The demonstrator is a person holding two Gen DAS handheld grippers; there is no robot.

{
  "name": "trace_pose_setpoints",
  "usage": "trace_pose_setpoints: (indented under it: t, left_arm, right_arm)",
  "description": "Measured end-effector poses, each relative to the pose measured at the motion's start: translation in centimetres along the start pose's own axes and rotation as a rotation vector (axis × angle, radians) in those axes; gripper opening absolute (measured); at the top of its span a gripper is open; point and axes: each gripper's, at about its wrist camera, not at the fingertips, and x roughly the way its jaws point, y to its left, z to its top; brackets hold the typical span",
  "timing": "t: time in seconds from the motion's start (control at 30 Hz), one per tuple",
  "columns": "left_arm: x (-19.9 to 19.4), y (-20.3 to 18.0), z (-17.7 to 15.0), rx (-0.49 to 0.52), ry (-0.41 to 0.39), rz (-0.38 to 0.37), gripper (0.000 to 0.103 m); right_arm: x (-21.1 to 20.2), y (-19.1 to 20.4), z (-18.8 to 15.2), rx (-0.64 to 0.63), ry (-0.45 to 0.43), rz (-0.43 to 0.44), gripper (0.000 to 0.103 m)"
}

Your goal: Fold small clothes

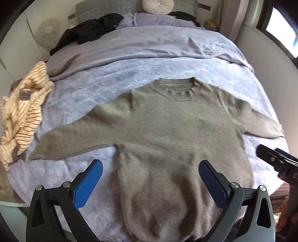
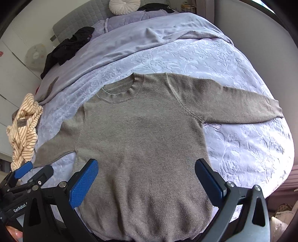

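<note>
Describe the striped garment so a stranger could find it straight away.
Start at the bed with the lavender cover. A grey-green sweater lies spread flat in the middle; look beyond its sleeve to the bed's left edge. There sits the striped garment, crumpled, cream with thin dark stripes, unlike the black clothes near the headboard.

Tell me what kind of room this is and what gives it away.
Most likely a bedroom. A sweater lies spread flat on a bed with a lilac cover, a padded headboard and a round cushion stand at the far end, and other clothes are heaped nearby.
</note>
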Motion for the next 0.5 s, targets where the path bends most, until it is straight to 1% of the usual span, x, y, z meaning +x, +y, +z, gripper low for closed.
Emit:
trace_pose_setpoints:
  t: [0.07, 0.2, 0.3, 0.5]
  left_arm:
    - [0.01, 0.31, 0.08, -0.007, -0.003, 0.011, 0.103]
    - [0.05, 0.38, -0.01, -0.004, 0.006, -0.017, 0.103]
    - [0.04, 0.08, -0.15, 0.013, 0.009, -0.011, 0.103]
    - [0.06, 0.26, -0.23, 0.009, 0.012, -0.021, 0.103]
  right_arm:
    - [-0.05, -0.09, -0.11, 0.006, -0.001, 0.001, 0.103]
    - [0.01, -0.13, -0.32, 0.003, 0.006, -0.006, 0.103]
    - [0.02, -0.12, -0.48, 0.008, 0.013, -0.01, 0.103]
    - [-0.01, 0.09, -0.69, 0.018, 0.017, -0.018, 0.103]
